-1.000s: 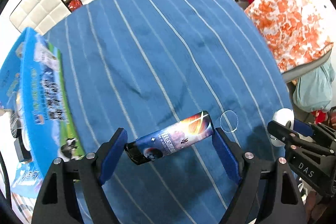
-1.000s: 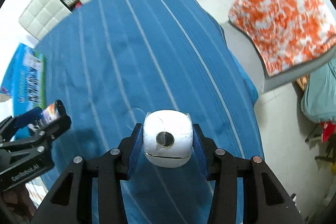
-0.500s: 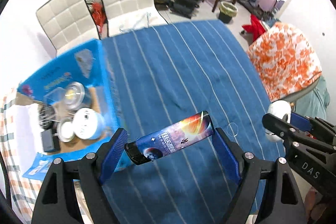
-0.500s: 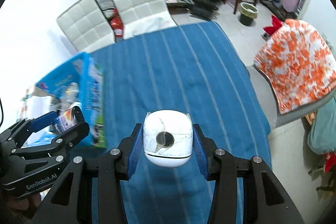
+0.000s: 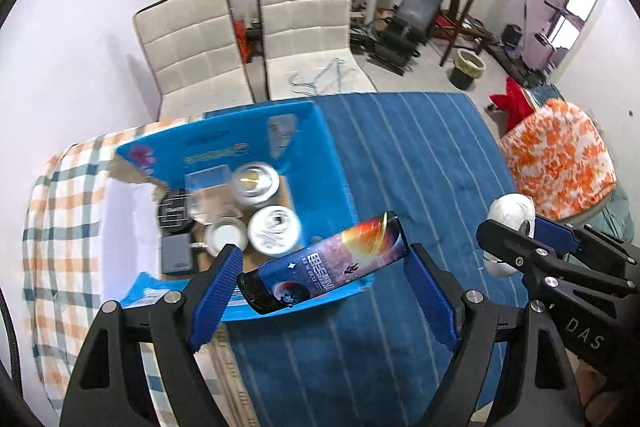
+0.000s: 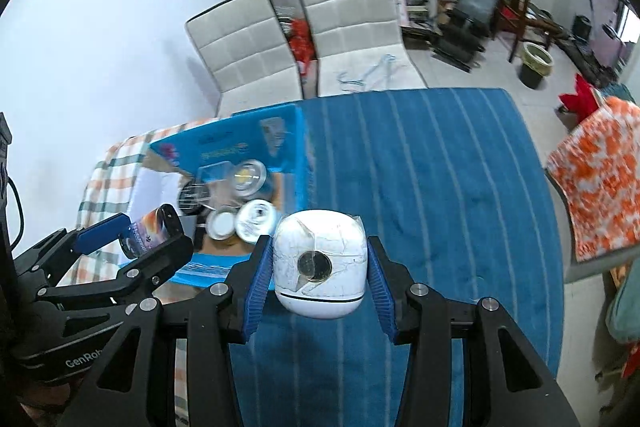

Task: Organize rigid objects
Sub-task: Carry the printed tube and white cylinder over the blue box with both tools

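While your left gripper clamps the printed case endwise and your right gripper pinches the white pod, both rigid, probably slick: keep flank grips.

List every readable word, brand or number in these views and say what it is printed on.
"DAS": black body of the right gripper, left wrist view.
"GenRob", cut off: black body of the left gripper, right wrist view.
Space-themed printed case held by the left gripper: characters too small to read.
Open blue cardboard box: printing blurred, unreadable.
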Tool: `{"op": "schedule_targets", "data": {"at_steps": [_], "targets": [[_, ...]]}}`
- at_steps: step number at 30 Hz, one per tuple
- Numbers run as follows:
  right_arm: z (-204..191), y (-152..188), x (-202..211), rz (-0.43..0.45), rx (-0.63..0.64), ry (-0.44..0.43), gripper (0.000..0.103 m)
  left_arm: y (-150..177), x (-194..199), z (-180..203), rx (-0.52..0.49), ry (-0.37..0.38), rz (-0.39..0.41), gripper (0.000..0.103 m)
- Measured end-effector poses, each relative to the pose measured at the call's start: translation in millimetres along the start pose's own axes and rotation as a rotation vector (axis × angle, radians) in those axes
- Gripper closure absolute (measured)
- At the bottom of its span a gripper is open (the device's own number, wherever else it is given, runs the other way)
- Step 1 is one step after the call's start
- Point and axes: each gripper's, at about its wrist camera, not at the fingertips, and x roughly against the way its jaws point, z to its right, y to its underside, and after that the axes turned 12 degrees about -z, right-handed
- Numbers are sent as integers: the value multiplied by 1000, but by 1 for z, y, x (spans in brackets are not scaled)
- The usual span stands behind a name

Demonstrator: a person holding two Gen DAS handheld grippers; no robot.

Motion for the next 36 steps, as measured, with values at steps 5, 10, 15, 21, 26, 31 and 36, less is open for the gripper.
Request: {"op": "schedule_targets", "data": {"at_steps": [5,10,15,21,26,31,36], "targets": [[-31,-17,-16,-23,33,-19,54,0,9,-43,65,-10,10,21],[-50,-34,-47,-83,37,-64,54,-4,5,-87,136,-9,1,21],[-54,-49,-103,-195,-5,-130,54,-11,-23,-132,222,66,-64,21],[-63,-54,-178,-330,-56,-175,55,-5,-83,-178,351,191,-211,21],[-75,-55,-221,-392,-80,-185,54,8,-130,-203,468,296,-332,21],[-83,-55,-245,-442,-95,-188,54,12,-157,-208,495,333,-408,21],[-91,-55,-260,-475,-100,-178,54,14,-174,-212,503,336,-452,20]]}}
